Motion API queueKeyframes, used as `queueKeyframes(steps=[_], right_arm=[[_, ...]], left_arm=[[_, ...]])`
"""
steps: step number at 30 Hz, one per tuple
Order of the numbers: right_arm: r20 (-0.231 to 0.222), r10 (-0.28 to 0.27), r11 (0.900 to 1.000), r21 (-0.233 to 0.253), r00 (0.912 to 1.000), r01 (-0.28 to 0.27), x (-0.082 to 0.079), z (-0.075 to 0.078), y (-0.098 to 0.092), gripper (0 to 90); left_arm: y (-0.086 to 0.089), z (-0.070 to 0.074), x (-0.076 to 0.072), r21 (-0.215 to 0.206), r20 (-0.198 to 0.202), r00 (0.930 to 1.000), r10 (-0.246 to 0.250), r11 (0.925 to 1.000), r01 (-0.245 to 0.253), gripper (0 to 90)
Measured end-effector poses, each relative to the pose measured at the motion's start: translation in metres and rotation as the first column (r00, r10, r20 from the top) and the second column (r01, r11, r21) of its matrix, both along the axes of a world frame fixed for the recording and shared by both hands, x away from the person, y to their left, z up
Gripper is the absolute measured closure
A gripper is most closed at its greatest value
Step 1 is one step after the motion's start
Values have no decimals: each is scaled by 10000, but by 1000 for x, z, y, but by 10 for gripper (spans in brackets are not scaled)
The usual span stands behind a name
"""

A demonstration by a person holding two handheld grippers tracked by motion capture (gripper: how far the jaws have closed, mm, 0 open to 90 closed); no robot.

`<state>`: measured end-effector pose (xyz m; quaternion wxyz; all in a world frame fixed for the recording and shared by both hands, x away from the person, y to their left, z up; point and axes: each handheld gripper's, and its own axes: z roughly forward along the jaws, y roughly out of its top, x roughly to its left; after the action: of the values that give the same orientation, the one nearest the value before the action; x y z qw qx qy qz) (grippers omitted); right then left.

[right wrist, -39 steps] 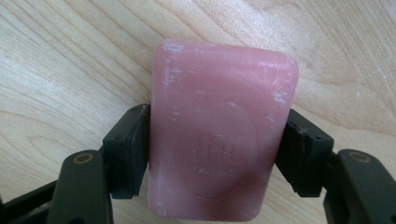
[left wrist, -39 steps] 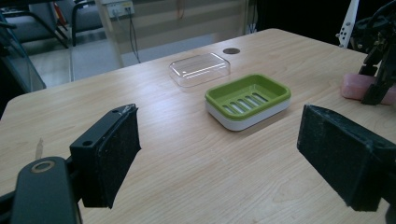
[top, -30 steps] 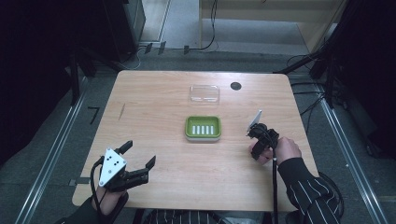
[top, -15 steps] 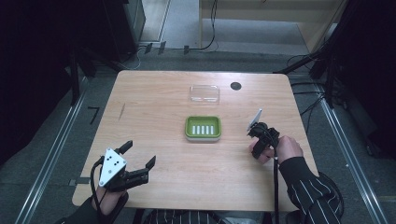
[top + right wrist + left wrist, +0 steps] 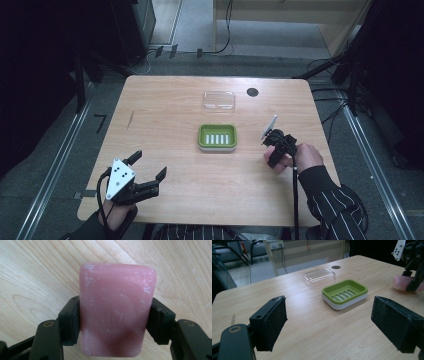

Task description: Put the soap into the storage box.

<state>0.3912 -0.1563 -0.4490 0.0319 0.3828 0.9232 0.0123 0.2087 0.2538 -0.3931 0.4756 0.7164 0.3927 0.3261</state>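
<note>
The wooden table carries a green soap dish at centre, uncovered to receive soap; its clear lid lies beyond. The left gripper idles, jaws spread. The right gripper pinches the pink soap bar across its long sides, right of the dish.

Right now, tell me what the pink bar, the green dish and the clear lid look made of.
Pink bar: likely soap, waxy matte, scuffed white, stamped oval. Green dish: seemingly moulded plastic, smooth sheen, slotted, white base. Clear lid: probably thin transparent plastic, glossy glints.
</note>
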Motion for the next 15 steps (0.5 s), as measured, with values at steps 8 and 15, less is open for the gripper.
queueKeyframes(steps=[8, 15], right_arm=[[128, 473, 9989, -6, 9988, -473, 1, 6, 8, 379], [159, 886, 9961, -60, 9959, -885, 3, 9, 13, 380]], left_arm=[[0, 0, 0, -2, 5, 10000, 7, 10000, -7, 133], [0, 0, 0, 23, 8, 10000, -10, 10000, 10, 132]])
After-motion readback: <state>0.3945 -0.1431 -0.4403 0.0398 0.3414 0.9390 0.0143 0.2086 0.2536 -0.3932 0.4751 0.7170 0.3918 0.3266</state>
